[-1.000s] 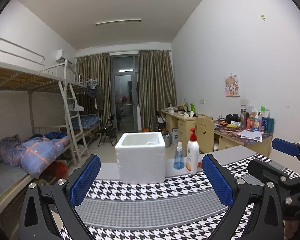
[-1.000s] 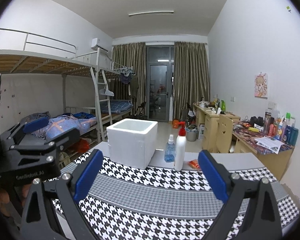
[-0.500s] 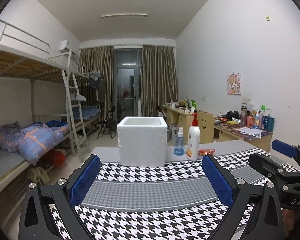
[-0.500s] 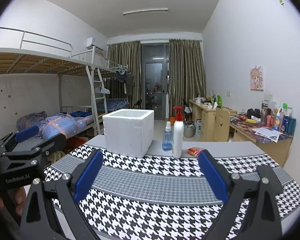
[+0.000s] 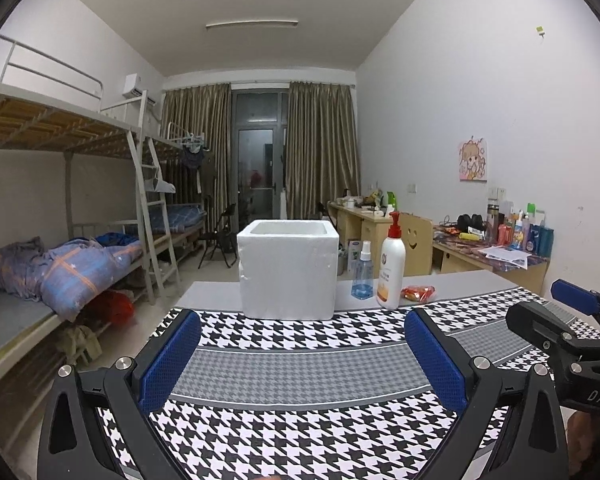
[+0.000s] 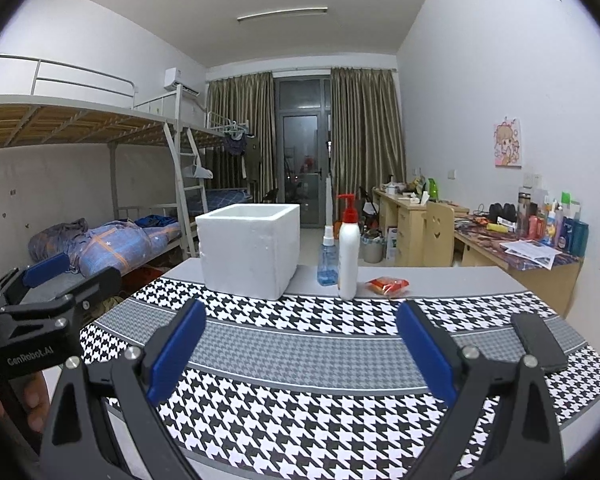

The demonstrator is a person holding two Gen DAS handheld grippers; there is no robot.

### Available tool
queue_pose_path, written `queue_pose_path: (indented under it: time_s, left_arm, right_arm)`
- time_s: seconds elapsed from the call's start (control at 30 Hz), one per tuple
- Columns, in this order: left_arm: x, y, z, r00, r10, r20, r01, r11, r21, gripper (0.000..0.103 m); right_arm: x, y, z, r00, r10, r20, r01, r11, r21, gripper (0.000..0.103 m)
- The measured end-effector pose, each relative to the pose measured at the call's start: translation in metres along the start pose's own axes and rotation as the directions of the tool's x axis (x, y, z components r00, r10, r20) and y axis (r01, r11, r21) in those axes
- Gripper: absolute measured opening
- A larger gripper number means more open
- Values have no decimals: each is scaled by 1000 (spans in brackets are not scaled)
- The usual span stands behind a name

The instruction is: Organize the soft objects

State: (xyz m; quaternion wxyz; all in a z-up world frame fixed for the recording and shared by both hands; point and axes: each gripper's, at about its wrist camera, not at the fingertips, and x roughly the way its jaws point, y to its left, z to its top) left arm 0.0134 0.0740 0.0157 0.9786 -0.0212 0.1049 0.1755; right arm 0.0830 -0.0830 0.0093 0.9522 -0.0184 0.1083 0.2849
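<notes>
Hovering over the houndstooth cloth [image 5: 300,420], left gripper [image 5: 300,360] and right gripper [image 6: 300,352] — fingers spread, empty — foam box [image 5: 287,268] beyond.

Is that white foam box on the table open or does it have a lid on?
Open. The foam box shows a bare rim and hollow top, no lid.

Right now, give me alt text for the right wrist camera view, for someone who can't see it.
The right gripper, jaws wide open and empty, hovers over a houndstooth cloth on a table. Beyond it stand a white foam box, a blue spray bottle, a white pump bottle and a red packet; the left gripper shows at left.
</notes>
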Motion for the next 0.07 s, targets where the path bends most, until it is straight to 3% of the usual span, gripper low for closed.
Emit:
queue_pose_path:
  time_s: [0.07]
  left_arm:
    - [-1,0,-1,1000,-9,6,9,1000,5,102]
  right_arm:
    - [0,0,0,1000,3,-4,-3,1000,2,98]
